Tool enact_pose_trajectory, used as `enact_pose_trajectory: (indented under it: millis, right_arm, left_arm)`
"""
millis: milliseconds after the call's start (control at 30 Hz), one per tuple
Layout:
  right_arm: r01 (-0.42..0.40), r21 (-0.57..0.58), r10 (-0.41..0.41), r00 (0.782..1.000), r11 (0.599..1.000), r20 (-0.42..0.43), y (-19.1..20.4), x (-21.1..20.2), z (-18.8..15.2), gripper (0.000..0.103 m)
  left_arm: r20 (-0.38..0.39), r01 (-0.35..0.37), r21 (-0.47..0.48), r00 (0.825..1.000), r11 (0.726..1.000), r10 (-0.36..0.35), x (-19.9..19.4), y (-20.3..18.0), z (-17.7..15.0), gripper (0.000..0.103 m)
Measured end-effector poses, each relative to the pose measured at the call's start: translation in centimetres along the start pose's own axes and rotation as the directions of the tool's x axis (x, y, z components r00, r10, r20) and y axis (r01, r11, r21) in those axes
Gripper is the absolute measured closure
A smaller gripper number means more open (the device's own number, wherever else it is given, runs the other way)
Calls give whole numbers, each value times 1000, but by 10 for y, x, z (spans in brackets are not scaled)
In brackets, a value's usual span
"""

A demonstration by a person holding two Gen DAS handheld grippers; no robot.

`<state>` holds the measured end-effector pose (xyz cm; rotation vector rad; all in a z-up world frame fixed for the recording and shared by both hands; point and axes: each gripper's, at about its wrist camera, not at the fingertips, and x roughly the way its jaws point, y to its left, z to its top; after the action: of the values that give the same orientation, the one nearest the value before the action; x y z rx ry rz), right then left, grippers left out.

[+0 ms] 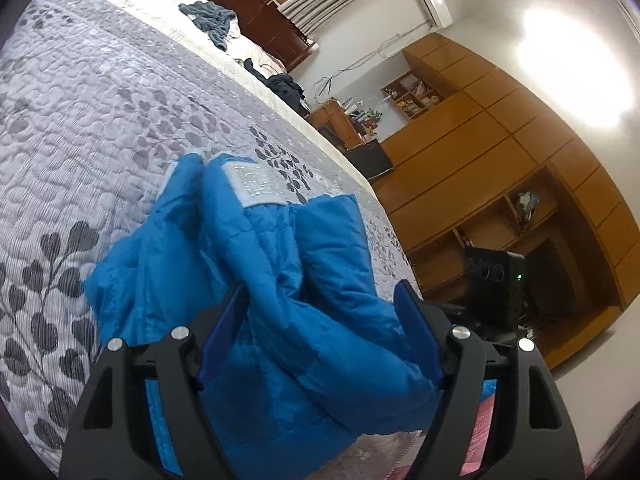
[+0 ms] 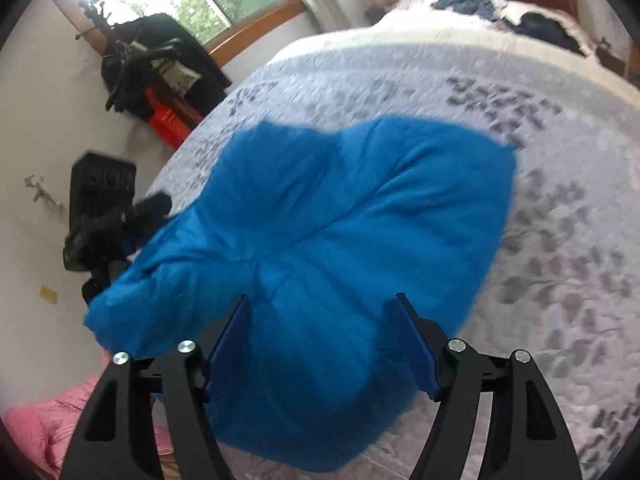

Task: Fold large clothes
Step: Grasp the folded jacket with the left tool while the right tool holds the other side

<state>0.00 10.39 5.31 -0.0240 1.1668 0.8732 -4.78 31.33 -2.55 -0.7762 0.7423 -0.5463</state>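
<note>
Blue jacket on quilted bedspread

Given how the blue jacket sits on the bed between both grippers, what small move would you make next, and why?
Probably close the left gripper on the bunched blue jacket on the bed: fabric already lies between its open fingers. The right gripper is open too.

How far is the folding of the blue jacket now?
Partly done, it seems. The blue jacket lies on the bed, bunched into a thick bundle with a white label showing on top. In hand: the left gripper and the right gripper are both open, with padded fabric between the fingers. Left to do: the bundle is still lumpy and uneven, so flattening and a final neat fold remain.
</note>
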Motion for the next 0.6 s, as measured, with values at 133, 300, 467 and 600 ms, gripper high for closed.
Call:
enact_pose_trajectory:
  millis: [133, 300, 467, 600]
  right_arm:
    - [54, -72, -54, 998, 996, 12, 24, 17, 2, 30]
    - [86, -110, -85, 996, 990, 13, 38, 37, -1, 30]
    - [127, -138, -124, 992, 982, 27, 43, 52, 0, 29]
    - [110, -127, -105, 994, 986, 42, 37, 49, -1, 29]
  left_arm:
    - [-30, -27, 17, 999, 999, 27, 12, 0, 5, 26]
    - [-73, -60, 38, 995, 997, 63, 26, 2, 9, 20]
    - [-118, -146, 95, 981, 985, 157, 44, -1, 13, 19]
    - [-128, -231, 154, 959, 961, 251, 56, -7, 17, 35]
